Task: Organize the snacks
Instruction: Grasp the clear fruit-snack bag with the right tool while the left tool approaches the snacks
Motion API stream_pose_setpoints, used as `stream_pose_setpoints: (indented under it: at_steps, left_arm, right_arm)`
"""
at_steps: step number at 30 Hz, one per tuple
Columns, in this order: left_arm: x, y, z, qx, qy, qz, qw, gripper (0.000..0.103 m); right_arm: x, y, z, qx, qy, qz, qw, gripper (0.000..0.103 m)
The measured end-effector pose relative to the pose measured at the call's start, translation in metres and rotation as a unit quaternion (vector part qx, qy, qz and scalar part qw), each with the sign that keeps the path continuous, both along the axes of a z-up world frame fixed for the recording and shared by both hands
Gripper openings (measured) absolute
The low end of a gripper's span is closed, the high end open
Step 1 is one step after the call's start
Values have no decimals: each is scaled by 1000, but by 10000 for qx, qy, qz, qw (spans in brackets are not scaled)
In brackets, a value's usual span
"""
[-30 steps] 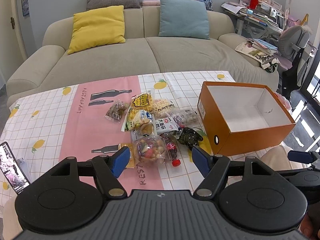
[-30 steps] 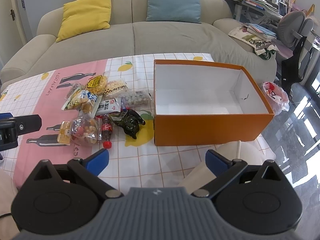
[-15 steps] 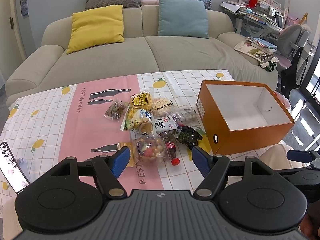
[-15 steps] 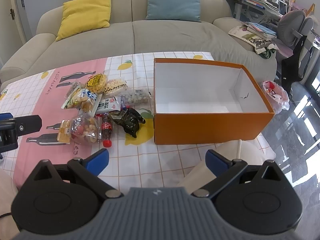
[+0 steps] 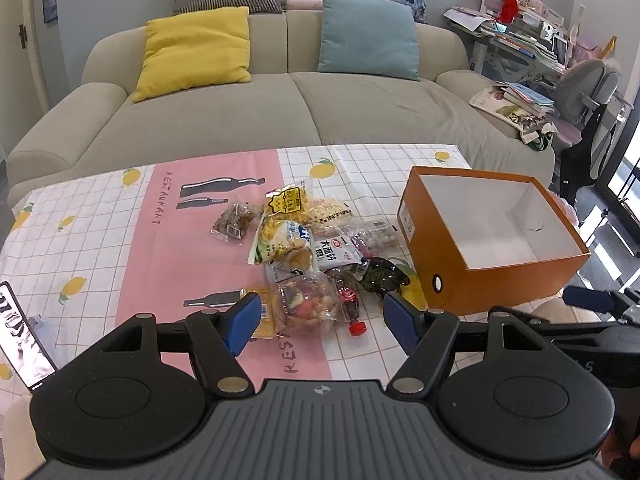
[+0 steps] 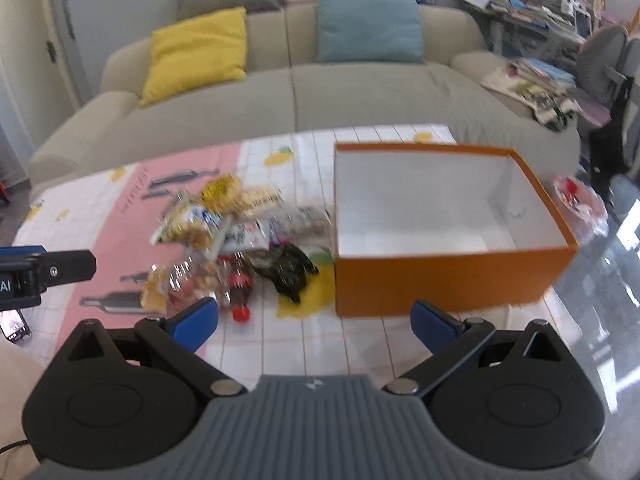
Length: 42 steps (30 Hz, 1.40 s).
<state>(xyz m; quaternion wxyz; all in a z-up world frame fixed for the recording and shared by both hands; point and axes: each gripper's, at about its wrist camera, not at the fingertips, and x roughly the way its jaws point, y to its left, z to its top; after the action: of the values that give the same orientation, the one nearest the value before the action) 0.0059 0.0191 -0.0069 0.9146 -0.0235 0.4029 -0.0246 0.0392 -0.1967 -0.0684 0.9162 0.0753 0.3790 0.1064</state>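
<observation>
A heap of snack packets (image 5: 308, 248) lies mid-table on the pink and white cloth, also in the blurred right wrist view (image 6: 236, 240). It includes a clear bag of mixed snacks (image 5: 308, 304), a small cola bottle (image 5: 350, 300) and a dark green packet (image 5: 384, 276). An empty orange box (image 5: 492, 272) with a white inside stands to their right (image 6: 452, 276). My left gripper (image 5: 320, 320) is open and empty, just short of the clear bag. My right gripper (image 6: 316, 320) is open and empty, in front of the box and the heap.
A phone (image 5: 20, 344) lies at the table's left edge. A beige sofa (image 5: 280, 112) with a yellow cushion (image 5: 192, 52) and a teal cushion (image 5: 368, 32) stands behind the table. A cluttered desk (image 5: 520, 28) and a chair (image 5: 584, 88) are at the right.
My right gripper has swung left and forward, toward the snack heap, and its view is now blurred. My left gripper has barely moved. Both stay open.
</observation>
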Motion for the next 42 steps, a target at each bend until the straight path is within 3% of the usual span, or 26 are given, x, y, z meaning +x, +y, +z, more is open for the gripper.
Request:
stream_pose_setpoints:
  at_steps: [2, 5, 9, 14, 18, 21, 27, 30, 42]
  left_arm:
    - [7, 7, -4, -110, 94, 0, 9999, 76]
    - [16, 15, -14, -205, 219, 33, 9995, 69]
    - [26, 22, -30, -271, 409, -83, 9988, 68]
    - [41, 32, -50, -276, 667, -12, 9974, 72]
    - [52, 44, -65, -268, 928, 136, 9952, 72]
    - [61, 50, -76, -96, 1141, 218, 9932, 72]
    - [74, 65, -95, 92, 1393, 350, 9896, 72]
    - [80, 76, -103, 89, 1558, 531, 9863, 71]
    - [85, 93, -125, -163, 1901, 832, 9781, 72]
  right_arm:
    - [6, 5, 1, -33, -68, 131, 9999, 99]
    - [15, 17, -1, -127, -37, 413, 9991, 87]
    - [28, 38, -9, -318, -31, 826, 9961, 72]
    - [46, 64, -24, -600, -116, 1233, 9905, 60]
    - [62, 80, -37, -726, -22, 1515, 9858, 63]
    - [76, 93, -48, -938, 17, 1745, 9802, 72]
    - [100, 119, -66, -1308, 126, 2406, 9617, 80]
    - [113, 132, -75, -1459, 113, 2793, 9490, 90]
    - [126, 181, -108, -1876, -51, 4123, 8915, 95]
